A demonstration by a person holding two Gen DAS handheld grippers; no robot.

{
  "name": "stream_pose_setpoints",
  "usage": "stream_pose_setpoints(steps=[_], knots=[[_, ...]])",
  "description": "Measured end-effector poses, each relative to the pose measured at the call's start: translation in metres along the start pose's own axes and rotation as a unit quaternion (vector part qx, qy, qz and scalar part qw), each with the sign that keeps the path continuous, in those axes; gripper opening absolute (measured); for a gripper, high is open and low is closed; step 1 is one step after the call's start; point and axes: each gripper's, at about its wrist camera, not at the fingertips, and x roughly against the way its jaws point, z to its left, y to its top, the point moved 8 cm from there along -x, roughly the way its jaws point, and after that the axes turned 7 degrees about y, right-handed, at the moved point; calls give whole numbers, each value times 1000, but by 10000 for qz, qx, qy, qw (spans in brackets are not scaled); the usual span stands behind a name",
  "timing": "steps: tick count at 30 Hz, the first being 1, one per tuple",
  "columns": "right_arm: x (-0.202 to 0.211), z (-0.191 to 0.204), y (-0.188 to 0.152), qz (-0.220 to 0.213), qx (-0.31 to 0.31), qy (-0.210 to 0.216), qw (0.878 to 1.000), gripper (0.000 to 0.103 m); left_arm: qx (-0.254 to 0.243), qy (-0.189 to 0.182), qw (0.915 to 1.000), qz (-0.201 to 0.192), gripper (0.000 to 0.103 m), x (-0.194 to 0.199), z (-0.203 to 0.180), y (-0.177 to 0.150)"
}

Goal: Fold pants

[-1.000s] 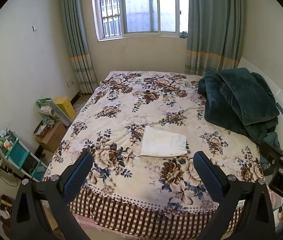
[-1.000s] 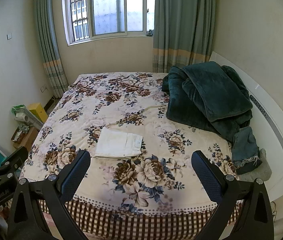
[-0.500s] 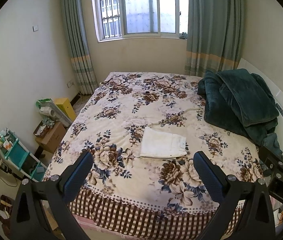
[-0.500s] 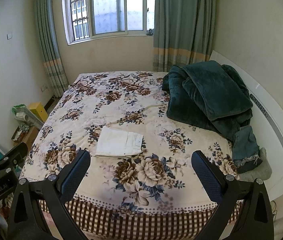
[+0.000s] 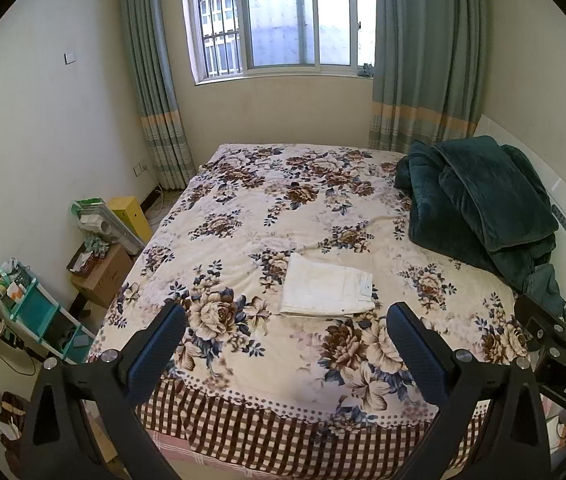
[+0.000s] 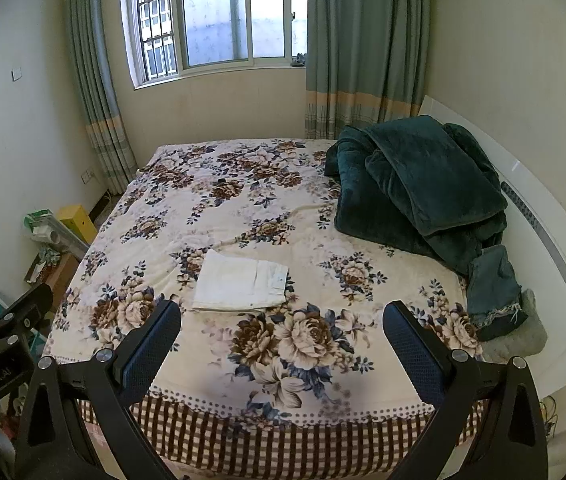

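White pants [image 5: 327, 290] lie folded into a flat rectangle on the floral bed cover [image 5: 243, 216], near the bed's front middle; they also show in the right wrist view [image 6: 241, 282]. My left gripper [image 5: 285, 354] is open and empty, held back above the bed's foot, apart from the pants. My right gripper [image 6: 281, 350] is open and empty too, held back over the foot edge. The right gripper's body shows at the right edge of the left wrist view [image 5: 563, 344], and the left gripper's body at the left edge of the right wrist view [image 6: 3, 328].
A heap of dark green blankets [image 6: 415, 184] lies at the bed's right side by the white headboard [image 6: 543, 232]. A denim piece [image 6: 495, 292] lies below it. Boxes [image 5: 103, 272] and a teal shelf [image 5: 31, 312] stand on the floor left of the bed.
Both grippers have drifted back and slightly up, so the bed sits a little lower and farther. The pants have not moved. Both stay open.
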Motion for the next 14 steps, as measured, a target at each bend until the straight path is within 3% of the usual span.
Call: stream_pose_setpoints(steps=[14], knots=[[-6, 12, -4, 90, 17, 67, 9999, 103, -6, -11, 9999, -109, 103, 1, 1, 1]])
